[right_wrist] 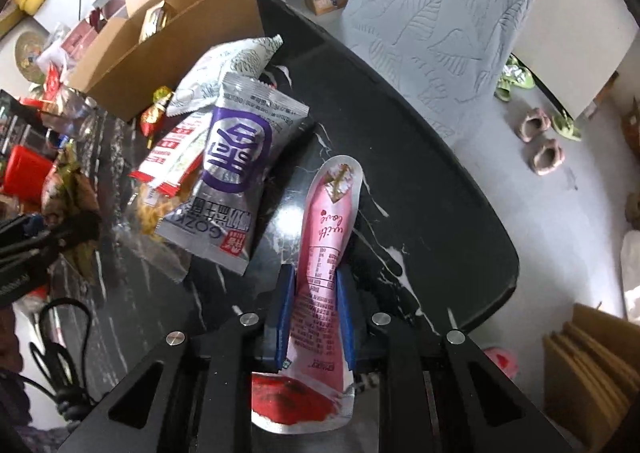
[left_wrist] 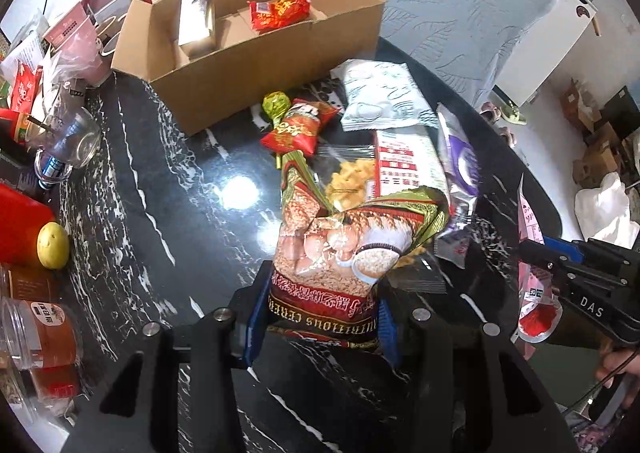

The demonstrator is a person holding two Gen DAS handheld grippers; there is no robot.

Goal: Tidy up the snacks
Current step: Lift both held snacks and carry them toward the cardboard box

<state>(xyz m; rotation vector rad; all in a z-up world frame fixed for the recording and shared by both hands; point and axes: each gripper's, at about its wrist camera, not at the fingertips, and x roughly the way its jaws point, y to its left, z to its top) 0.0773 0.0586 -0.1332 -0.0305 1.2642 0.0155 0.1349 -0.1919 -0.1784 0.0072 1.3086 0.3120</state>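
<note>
A black marble table [left_wrist: 132, 189] carries an open cardboard box [left_wrist: 256, 65] (a red snack packet [left_wrist: 280, 9] and a silver carton [left_wrist: 196, 23] sit inside). Near it lies a heap of snack bags, a silver-purple pouch [right_wrist: 236, 177] uppermost. The left gripper [left_wrist: 320, 317] clamps a cereal bag [left_wrist: 340, 249]; the right gripper [right_wrist: 316, 309] pinches a pink sachet [right_wrist: 324, 253], both lifted off the table.

Pink pouch [right_wrist: 326, 237]; black marbled table [right_wrist: 420, 189].
</note>
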